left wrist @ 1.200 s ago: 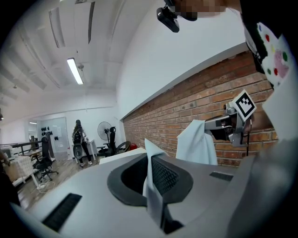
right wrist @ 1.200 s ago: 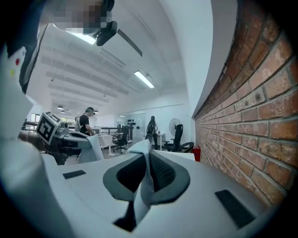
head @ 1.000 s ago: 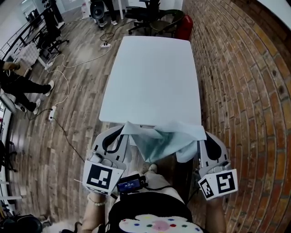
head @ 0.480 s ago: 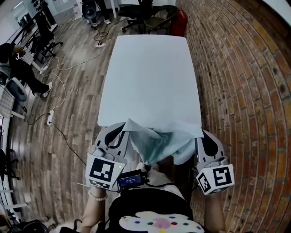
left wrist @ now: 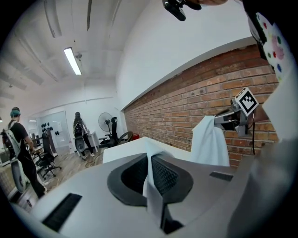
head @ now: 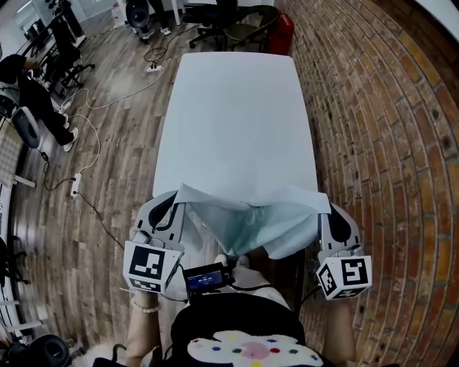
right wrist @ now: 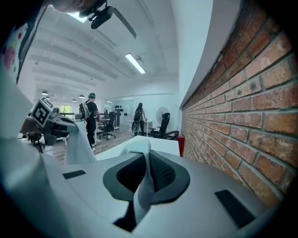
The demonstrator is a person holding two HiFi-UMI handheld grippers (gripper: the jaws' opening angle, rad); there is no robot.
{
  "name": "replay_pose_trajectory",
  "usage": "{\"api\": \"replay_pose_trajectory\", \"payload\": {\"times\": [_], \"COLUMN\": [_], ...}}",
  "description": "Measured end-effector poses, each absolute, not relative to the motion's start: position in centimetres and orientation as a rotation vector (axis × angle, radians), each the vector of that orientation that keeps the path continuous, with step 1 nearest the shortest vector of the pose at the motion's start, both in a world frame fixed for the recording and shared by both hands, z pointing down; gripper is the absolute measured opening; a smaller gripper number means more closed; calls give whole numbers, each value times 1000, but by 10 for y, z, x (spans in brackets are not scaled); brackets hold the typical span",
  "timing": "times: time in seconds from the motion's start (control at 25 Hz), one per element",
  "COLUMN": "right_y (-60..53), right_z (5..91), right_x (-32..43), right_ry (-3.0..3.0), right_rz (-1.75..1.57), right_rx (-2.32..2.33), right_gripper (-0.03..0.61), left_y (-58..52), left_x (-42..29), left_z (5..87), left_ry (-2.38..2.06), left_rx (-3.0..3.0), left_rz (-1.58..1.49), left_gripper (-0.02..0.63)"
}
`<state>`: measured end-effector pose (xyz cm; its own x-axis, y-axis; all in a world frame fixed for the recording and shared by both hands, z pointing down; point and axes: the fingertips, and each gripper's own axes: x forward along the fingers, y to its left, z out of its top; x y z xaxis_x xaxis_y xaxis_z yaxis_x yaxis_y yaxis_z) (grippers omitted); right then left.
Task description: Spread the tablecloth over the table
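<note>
A pale blue-white tablecloth (head: pixel 237 122) lies along the long table (head: pixel 188 60), reaching its far end. Its near edge hangs off the near end in a loose sagging fold (head: pixel 251 222) between my two grippers. My left gripper (head: pixel 177 195) is shut on the near left corner of the cloth (left wrist: pixel 152 186). My right gripper (head: pixel 320 203) is shut on the near right corner of the cloth (right wrist: pixel 143 183). Both sit just below the table's near end. In the left gripper view the right gripper (left wrist: pixel 227 118) shows with cloth draped from it.
A brick wall (head: pixel 387 143) runs close along the table's right side. Wooden floor with cables (head: pixel 93 150) lies to the left. Office chairs (head: pixel 229 18) and a red object (head: pixel 282 34) stand beyond the far end. People (head: pixel 32 93) are at the far left.
Both grippers have moved outward and a little lower with the cloth corners. The near edge of the cloth is now stretched wider across the table's near end.
</note>
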<state>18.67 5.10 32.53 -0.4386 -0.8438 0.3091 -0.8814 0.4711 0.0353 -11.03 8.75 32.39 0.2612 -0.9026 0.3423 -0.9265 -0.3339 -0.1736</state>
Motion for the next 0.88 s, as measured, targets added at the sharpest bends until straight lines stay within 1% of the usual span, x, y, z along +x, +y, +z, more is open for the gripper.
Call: {"api": "replay_pose_trajectory", "payload": {"times": [0.56, 0.88], "right_y": [42, 39], "right_z": [352, 370], "right_x": [259, 307], "right_ry": [-2212, -2086], "right_rz": [150, 231], "right_rx": [1602, 1710], "right_gripper": [38, 38], "left_y": [105, 120], "left_x": [-193, -222], "left_z": [335, 345], "left_ry": [-1948, -1990], "left_rx": [2267, 2187], "left_rz": [672, 739], "left_gripper": [14, 14]}}
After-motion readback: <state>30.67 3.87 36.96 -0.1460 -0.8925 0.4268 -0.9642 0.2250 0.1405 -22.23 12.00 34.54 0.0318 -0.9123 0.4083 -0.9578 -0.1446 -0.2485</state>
